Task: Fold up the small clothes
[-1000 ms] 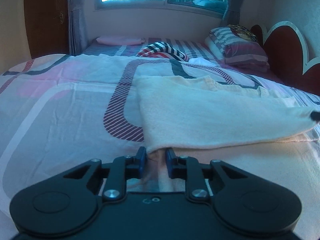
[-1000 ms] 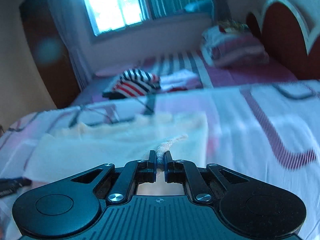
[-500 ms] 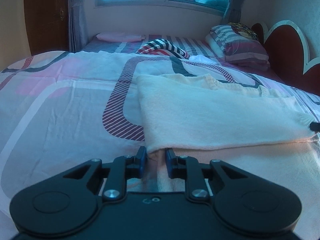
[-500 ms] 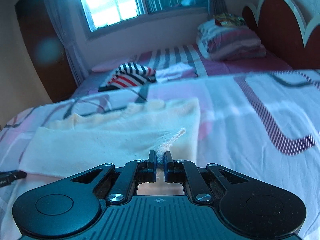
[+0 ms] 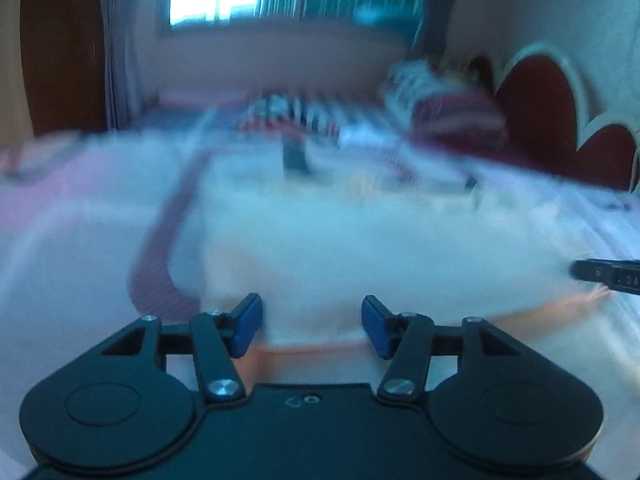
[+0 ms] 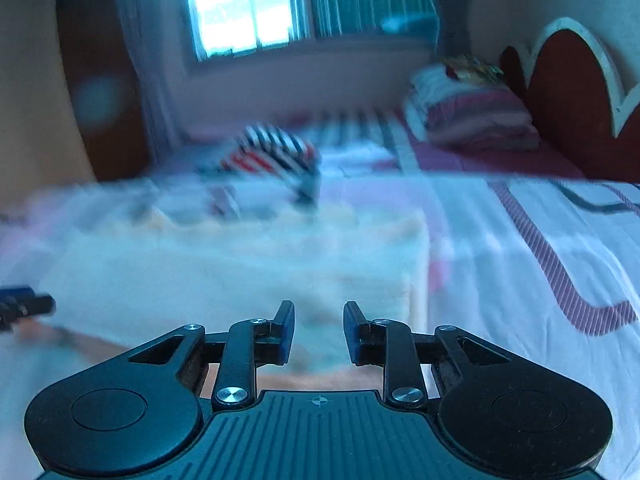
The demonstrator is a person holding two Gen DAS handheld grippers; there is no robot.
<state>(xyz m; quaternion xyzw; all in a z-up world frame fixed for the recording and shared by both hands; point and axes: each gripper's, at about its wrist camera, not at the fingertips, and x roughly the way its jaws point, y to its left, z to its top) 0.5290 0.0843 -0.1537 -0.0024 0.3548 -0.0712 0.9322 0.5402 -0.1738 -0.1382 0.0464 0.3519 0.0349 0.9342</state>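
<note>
A cream garment (image 5: 360, 248) lies folded over on the bed; the right wrist view shows it too (image 6: 240, 272). Both views are motion-blurred. My left gripper (image 5: 312, 326) is open just before the garment's near left edge, holding nothing. My right gripper (image 6: 319, 330) is open at the garment's near right edge, holding nothing. The right gripper's tip (image 5: 608, 276) shows at the right edge of the left wrist view. The left gripper's tip (image 6: 24, 306) shows at the left edge of the right wrist view.
The bed sheet (image 6: 520, 248) is white with pink patches and striped bands. A striped garment (image 6: 276, 152) lies further back. Stacked pillows (image 6: 468, 108) and a red headboard (image 6: 572, 100) are at the right. A window (image 6: 248, 4) is behind.
Both grippers have opened and let go of the cream garment's edge. The folded layer now lies flat on the bed. Both cameras are moving, so the views blur.
</note>
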